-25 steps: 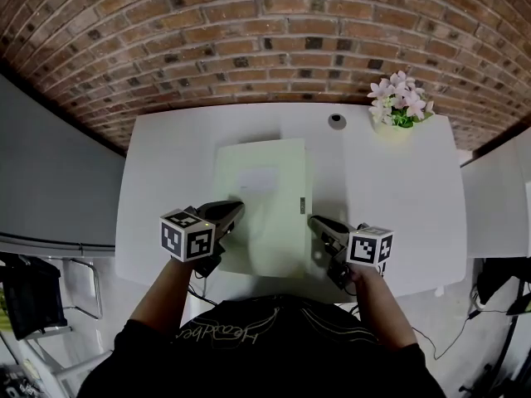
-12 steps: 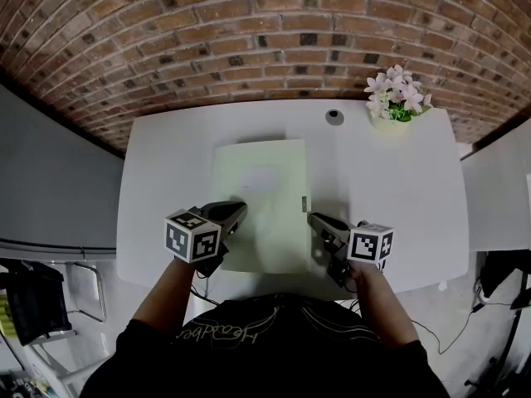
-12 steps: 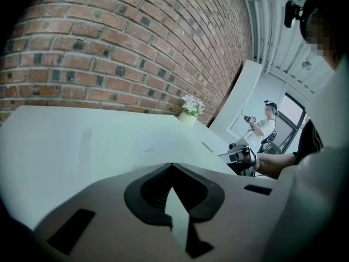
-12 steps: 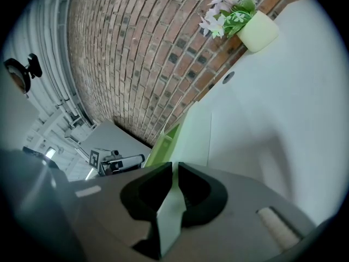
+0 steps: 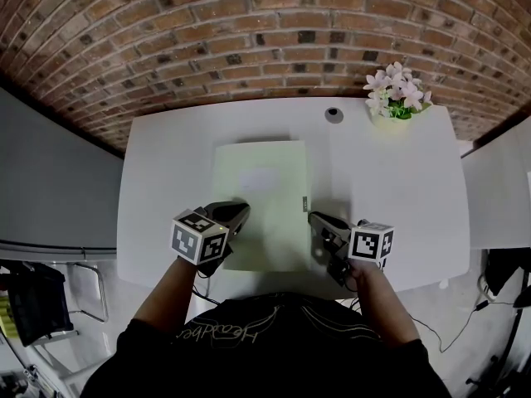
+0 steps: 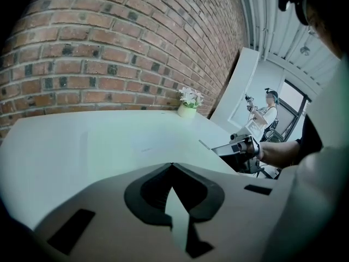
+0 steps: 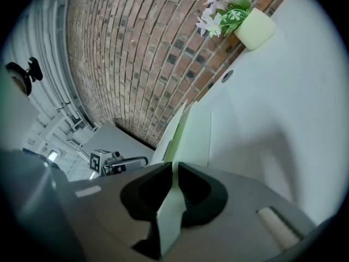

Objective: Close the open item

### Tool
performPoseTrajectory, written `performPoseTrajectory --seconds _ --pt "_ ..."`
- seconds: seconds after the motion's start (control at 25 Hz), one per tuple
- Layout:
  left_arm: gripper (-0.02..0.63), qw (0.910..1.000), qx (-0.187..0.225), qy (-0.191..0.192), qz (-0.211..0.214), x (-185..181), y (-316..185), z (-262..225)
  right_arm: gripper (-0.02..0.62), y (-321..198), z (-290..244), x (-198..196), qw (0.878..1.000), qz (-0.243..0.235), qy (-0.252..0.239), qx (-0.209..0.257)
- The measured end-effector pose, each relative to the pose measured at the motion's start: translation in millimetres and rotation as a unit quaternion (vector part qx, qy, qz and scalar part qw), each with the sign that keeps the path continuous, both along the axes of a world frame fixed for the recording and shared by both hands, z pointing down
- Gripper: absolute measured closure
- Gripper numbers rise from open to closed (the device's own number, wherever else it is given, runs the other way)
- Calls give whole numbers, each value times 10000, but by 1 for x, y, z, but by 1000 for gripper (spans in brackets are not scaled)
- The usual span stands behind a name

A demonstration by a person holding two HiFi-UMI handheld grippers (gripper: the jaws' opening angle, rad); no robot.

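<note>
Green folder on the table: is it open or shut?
Almost shut: folder lies as one flat rectangle, yet right gripper view shows a thin gap between covers.

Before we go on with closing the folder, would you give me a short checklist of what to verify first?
1. Left gripper shut on the folder at its near left edge: ok.
2. Right gripper shut on the folder's right edge: ok.
3. Folder lies wholly on the table, away from its edges: ok.
4. Potted flowers stand at the far right, well apart from the folder: ok.
5. Cover lying flat and fully closed: cannot tell; the right gripper view shows layers parted near the edge.
</note>
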State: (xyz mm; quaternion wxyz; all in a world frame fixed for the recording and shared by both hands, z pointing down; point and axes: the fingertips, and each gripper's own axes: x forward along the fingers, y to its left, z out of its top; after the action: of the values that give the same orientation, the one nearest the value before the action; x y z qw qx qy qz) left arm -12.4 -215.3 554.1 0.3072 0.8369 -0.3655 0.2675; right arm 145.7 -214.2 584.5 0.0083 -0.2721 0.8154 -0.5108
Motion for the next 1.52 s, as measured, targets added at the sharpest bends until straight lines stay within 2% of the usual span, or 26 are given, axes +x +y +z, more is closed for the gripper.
performPoseTrajectory --seconds 0.8,1.08,1.24,1.52 --pt "604 9965 35 -819 172 8 4 18 555 0 -3 -2 9998 -71 -173 -19" --pt "604 9944 -38 -1041 184 9 5 22 555 1 5 2 9999 -110 -13 -64" --pt "604 9916 -39 -1280 161 8 6 25 555 1 -4 -4 9997 -128 -206 -38" --pt "604 9847 -77 -1725 253 9 7 28 555 1 -4 -4 9997 -166 -167 8"
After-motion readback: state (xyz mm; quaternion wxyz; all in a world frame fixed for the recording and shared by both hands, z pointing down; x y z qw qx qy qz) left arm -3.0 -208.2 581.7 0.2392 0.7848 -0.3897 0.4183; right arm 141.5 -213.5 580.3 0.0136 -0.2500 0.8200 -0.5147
